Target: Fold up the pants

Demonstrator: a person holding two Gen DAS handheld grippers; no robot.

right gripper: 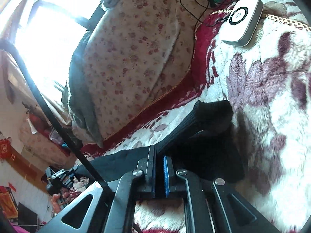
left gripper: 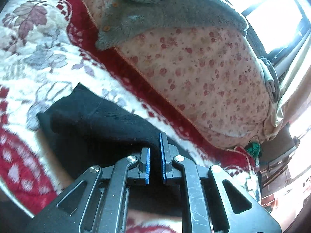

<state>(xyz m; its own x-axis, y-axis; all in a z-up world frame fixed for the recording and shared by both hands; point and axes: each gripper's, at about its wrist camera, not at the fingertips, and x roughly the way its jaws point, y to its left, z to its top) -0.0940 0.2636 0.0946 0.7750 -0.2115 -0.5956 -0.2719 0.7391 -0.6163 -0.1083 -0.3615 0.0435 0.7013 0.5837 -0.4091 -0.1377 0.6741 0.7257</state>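
- Left wrist view: we see the black pants lying on the red-and-white floral blanket, with one dark fold running right up to the left gripper. Its blue-padded fingers stand narrow, and dark cloth fills the gap between them, so we judge that we are pinching an edge of the garment there.
- We think the pants are held at the edge like this so that a layer can be lifted and carried over the rest, not dragged along the fleece.
- In the right wrist view, the right gripper is also nearly closed, and a ribbed black band of the pants, probably a waistband or cuff, rises from between its fingers. We take this as a second pinch on the same garment.
- The cloth beyond the right fingers stands up in a ridge instead of lying flat, which suggests a fold in progress and not yet laid down.
- Both grippers are tilted: the bed runs diagonally across each view, and the blur in the left view hints at motion.
- Well apart from the pants, a pink floral quilt carries a grey fleece garment, and a white square device with its cable sits on the blanket. None of these touches the work.
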